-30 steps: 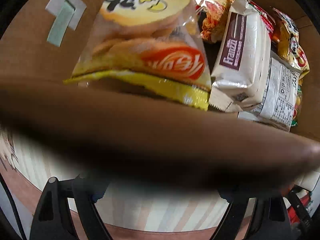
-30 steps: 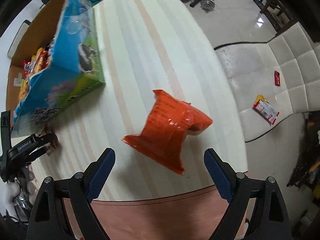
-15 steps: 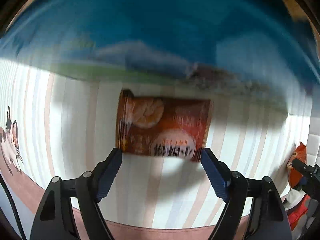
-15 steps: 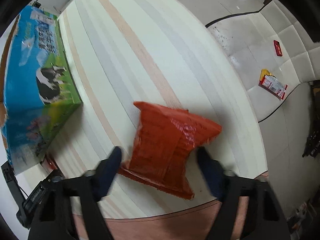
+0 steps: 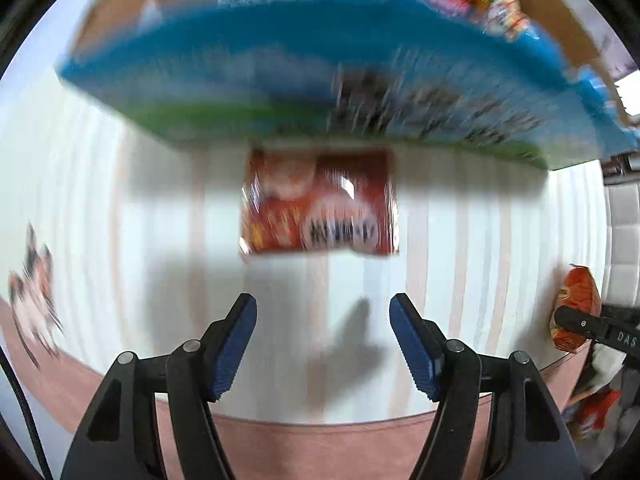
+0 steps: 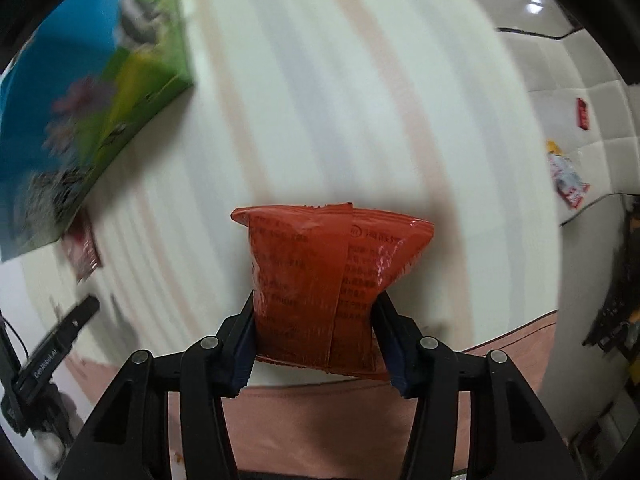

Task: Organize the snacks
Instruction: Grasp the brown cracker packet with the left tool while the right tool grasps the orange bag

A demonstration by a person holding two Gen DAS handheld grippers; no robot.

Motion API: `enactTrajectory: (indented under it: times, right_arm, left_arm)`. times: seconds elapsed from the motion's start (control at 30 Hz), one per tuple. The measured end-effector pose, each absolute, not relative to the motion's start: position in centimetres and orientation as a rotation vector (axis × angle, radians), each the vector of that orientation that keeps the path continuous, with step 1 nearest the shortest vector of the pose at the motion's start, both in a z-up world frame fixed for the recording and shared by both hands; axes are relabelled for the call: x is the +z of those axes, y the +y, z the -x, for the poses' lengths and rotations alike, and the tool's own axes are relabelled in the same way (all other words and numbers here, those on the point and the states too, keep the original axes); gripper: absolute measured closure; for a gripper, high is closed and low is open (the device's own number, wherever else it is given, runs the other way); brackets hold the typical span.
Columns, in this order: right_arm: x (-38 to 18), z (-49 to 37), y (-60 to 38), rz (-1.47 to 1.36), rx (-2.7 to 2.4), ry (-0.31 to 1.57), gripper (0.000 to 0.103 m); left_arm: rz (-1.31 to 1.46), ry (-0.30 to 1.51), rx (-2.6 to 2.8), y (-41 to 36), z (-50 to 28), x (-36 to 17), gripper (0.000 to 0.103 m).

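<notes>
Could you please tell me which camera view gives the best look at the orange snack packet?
The right wrist view: the orange snack packet fills the centre, sharp, pinched in the right gripper, whose jaws have just been closing. The left wrist view shows it only small at the right edge.

**Reds, blues and pale stripes**

Orange-red snack packet (image 6: 320,280), glossy, printed with fine dark text, with dark blue ridged pads (image 6: 244,344) on black gripper frames either side. Same blue pads (image 5: 232,352) in the left wrist view. Dark red snack packet (image 5: 320,204) with a white oval label and black characters, blurred. Carton (image 5: 280,72) bright blue, with a green band along the bottom edge, a black-and-white cow on one side, plain brown cardboard inside. Tablecloth (image 6: 360,100) creamy white with faint pink and grey stripes, bordered in dusty pink. Bench seat (image 6: 580,92) off-white, quilted.
</notes>
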State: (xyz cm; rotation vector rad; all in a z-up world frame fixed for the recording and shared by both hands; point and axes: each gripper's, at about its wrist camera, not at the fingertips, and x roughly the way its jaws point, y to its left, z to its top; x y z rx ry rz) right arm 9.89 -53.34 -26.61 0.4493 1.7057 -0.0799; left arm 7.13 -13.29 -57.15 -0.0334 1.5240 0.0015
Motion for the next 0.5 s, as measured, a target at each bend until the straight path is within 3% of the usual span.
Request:
enactTrajectory:
  times: [0.3,0.5]
  right_arm:
    - [-25.4,-11.0,-49.9,-0.378,-0.038,1.692,0.047]
    - [-24.8,-11.0,-48.7,-0.326,-0.029,1.695,0.047]
  left_arm:
    - [-0.334,1.442,-0.189,-17.7,-11.2,-58.4,0.034]
    - [-0.431,1.483,-0.365,-21.4,-9.6,-60.0,0.023]
